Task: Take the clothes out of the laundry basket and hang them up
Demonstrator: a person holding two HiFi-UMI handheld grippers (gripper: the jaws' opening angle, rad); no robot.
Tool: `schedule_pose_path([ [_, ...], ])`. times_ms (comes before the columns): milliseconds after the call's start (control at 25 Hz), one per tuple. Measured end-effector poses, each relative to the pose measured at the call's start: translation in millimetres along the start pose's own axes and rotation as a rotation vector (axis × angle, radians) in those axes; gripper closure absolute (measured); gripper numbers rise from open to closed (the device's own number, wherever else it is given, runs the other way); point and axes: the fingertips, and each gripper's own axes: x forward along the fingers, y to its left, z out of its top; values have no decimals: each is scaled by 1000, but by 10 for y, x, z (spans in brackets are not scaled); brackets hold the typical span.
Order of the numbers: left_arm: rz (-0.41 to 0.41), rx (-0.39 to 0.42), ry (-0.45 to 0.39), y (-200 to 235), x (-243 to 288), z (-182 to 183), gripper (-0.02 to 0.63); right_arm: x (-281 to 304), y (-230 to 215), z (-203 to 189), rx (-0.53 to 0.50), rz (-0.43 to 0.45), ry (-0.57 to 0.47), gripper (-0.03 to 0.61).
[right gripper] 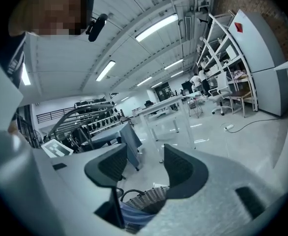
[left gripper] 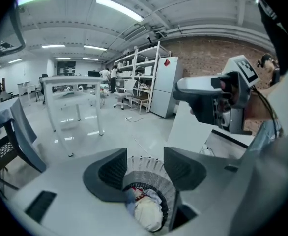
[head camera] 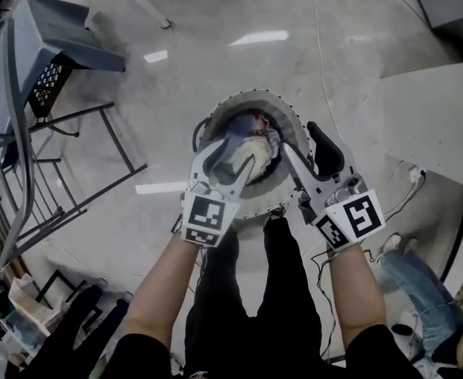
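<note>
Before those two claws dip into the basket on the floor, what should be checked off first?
1. Left gripper jaws apart, holding nothing: ok.
2. Right gripper jaws apart, holding nothing: ok.
3. Clothes present in the laundry basket: ok, a pale and bluish heap.
4. Both grippers over the basket mouth: ok in the head view.
5. One garment free to lift alone: cannot tell, they lie bunched.
6. Free space on the drying rack: cannot tell, mostly out of frame.
</note>
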Motion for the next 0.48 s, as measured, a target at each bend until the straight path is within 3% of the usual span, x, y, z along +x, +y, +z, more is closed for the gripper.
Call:
schedule_pose_path([
  [200,-8,-29,9,161,348,-425,394,243,-199,-675,37,-29,39,337],
  [480,12,-53,-64,314,402,-629,394,558,-378,-1535,96,-52,100,337],
])
